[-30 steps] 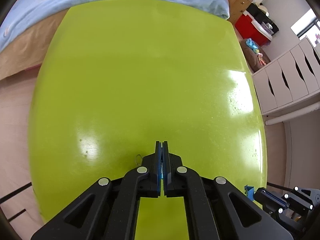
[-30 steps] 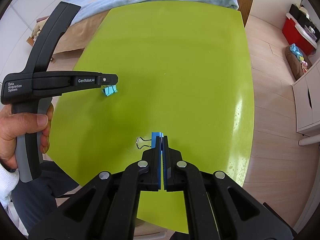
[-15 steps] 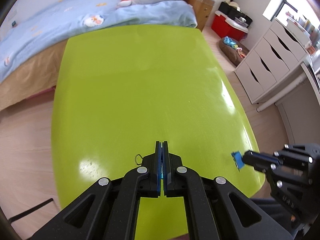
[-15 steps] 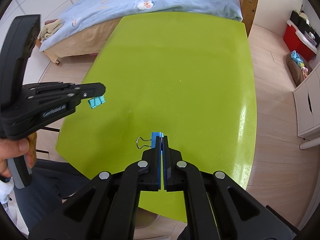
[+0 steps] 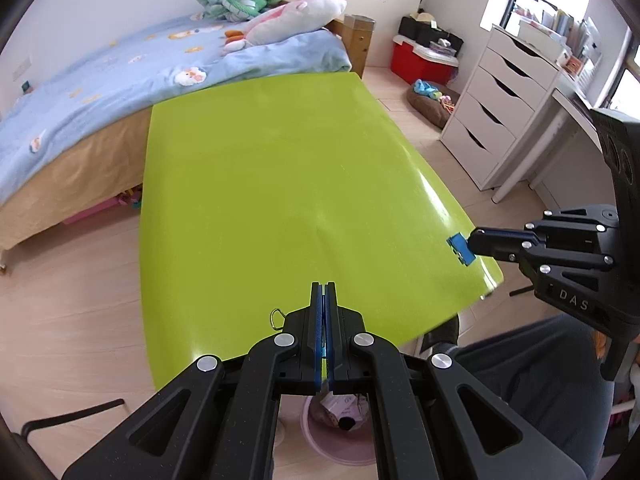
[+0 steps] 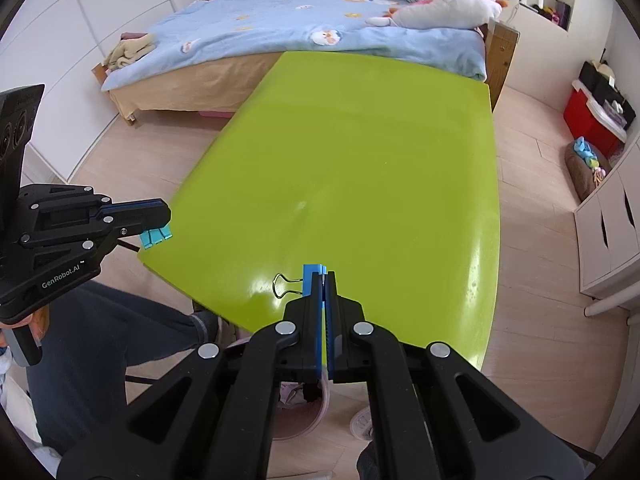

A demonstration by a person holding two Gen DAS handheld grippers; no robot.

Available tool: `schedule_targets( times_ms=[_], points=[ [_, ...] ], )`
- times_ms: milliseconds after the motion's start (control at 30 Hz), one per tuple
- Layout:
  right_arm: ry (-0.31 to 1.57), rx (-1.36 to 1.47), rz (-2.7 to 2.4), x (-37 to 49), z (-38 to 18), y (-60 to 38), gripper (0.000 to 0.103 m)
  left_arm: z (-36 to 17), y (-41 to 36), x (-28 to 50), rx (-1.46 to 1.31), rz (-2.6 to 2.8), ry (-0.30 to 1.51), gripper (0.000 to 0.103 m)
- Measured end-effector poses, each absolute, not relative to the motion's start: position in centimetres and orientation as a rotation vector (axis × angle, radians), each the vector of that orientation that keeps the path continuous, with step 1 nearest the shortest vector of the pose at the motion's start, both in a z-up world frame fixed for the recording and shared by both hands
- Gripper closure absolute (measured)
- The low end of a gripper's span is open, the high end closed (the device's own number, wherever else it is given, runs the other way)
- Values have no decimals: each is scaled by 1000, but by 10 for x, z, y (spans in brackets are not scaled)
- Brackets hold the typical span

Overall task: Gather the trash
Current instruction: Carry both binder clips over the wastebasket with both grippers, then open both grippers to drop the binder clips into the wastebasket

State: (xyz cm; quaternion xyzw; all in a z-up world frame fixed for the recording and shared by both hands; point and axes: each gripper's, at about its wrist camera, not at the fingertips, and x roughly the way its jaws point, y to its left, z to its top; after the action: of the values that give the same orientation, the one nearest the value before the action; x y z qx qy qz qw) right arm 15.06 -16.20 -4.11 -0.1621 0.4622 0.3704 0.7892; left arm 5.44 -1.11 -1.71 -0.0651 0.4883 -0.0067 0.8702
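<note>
**Both grippers clamped on binder clips above the table's near end**

Overhead, each tool hangs over the near end of the green table (image 5: 280, 184), jaws pinched together on a clip. The left gripper (image 5: 324, 292) holds a light blue binder clip (image 6: 156, 236); in its own view only a blue sliver between the pads and a wire loop poking out to the left can be seen, while the right wrist view shows the clip's body sticking out past the fingertips beside the table's near left corner. The right gripper (image 6: 324, 280) grips a darker blue binder clip (image 6: 310, 276) whose wire handle juts to the left, over the tabletop near its front edge.

Below the grippers, on the floor in front of the table, stands a pink bin (image 5: 340, 428) with crumpled scraps inside; the gripper bodies hide much of it. The person's dark trousers (image 5: 540, 364) show beside it. Behind the table lies a bed (image 6: 300, 24) with a blue quilt and plush toys (image 6: 444, 8). A white drawer unit (image 5: 500, 92), a red box (image 5: 416, 60) and a brown cushion (image 5: 432, 100) stand along the right side.
</note>
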Motion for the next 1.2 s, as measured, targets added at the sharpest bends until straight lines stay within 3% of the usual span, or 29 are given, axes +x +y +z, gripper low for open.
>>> schedule_targets(
  times_ms=[833, 967, 1000, 1033, 1067, 1200],
  points=[
    [1052, -306, 939, 31, -61, -196, 102, -23, -47, -54, -153, -90, 1007, 102],
    [1066, -306, 950, 34, -65, -192, 98, -22, -46, -55, -154, -89, 1008, 102],
    [1065, -313, 942, 34, -66, -191, 92, -22, -46, -56, -154, -90, 1006, 102],
    [1064, -316, 932, 35, -67, -191, 69, -21, -45, -56, -153, -90, 1005, 102],
    [1064, -306, 929, 36, -67, -193, 37, -21, -45, -56, -153, -91, 1003, 102],
    [1051, -276, 910, 41, -66, -200, 18, -21, -46, -57, -150, -103, 1003, 102]
  ],
)
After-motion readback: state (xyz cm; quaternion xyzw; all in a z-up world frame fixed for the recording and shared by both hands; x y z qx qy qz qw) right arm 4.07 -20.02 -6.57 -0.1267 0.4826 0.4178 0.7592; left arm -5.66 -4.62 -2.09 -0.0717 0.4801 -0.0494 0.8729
